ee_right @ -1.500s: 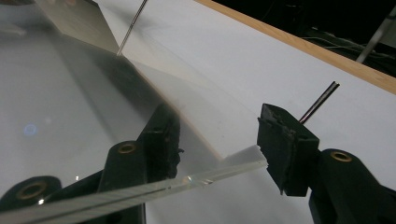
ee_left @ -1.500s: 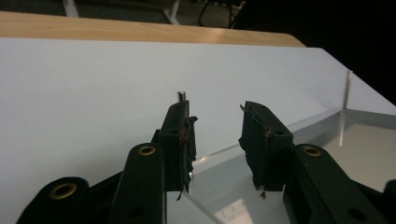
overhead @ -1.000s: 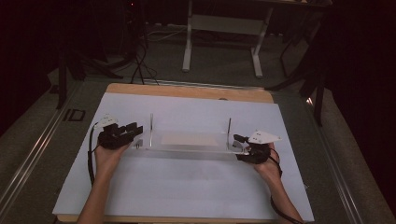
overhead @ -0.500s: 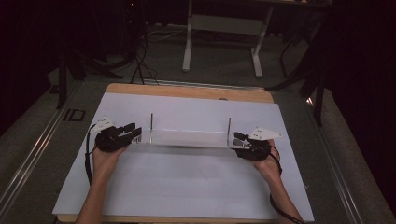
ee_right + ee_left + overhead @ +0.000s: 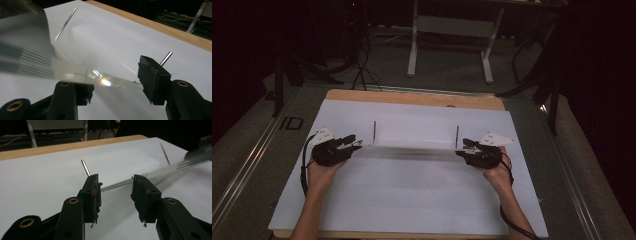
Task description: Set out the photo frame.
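Right tongs (image 5: 115,82) clamped on clear strip (image 5: 412,150), left tongs (image 5: 116,192) just easing open, strip's end loose between them, white worktop (image 5: 412,200) below

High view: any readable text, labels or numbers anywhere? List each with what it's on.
"ID": large pale letters on the dark floor left of the table, by its far left corner.
Nothing readable on the white sheet, the clear strip, the two metal pins or either gripper: no print shows on them in any view.
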`<move>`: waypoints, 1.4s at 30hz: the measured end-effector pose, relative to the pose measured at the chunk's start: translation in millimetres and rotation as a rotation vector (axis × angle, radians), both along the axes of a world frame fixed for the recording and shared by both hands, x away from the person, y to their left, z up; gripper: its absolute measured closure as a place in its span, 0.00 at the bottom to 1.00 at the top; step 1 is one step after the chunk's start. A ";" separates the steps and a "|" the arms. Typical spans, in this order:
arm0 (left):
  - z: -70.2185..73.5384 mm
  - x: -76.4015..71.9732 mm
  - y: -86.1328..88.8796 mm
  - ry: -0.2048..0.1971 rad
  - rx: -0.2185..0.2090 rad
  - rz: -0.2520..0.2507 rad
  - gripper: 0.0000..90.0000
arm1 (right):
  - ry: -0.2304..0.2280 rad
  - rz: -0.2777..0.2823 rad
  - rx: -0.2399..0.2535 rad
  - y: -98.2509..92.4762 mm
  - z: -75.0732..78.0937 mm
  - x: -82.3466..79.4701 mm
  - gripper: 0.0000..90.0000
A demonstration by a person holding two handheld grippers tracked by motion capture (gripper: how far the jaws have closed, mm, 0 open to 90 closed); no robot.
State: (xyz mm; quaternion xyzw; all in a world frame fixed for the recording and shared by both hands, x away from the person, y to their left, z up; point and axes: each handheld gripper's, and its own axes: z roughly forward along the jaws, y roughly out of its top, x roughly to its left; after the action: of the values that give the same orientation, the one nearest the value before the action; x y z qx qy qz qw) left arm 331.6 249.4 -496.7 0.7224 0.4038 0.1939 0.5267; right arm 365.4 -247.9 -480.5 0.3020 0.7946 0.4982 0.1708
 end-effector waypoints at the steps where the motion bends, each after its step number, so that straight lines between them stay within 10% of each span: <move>1: 0.4 -0.8 -1.0 -0.005 0.018 -0.003 0.63 | 0.004 -0.007 0.014 -0.3 1.7 2.6 0.53; 10: 6.0 1.0 -15.7 -0.017 0.102 -0.029 0.58 | 0.015 -0.014 0.030 -1.1 4.8 7.1 0.53; 25: 16.8 10.1 -32.7 -0.088 0.066 -0.019 0.43 | 0.018 -0.027 0.043 -0.6 7.4 11.4 0.53; 42: 14.9 22.5 -45.3 -0.116 0.014 -0.005 0.48 | -0.003 -0.086 0.093 -3.7 8.1 15.8 0.57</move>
State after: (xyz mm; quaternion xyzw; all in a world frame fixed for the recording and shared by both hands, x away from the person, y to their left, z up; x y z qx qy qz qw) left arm 354.0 204.2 -481.8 0.7147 0.3695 0.2368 0.5446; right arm 381.2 -251.6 -472.5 0.3427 0.7566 0.5273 0.1791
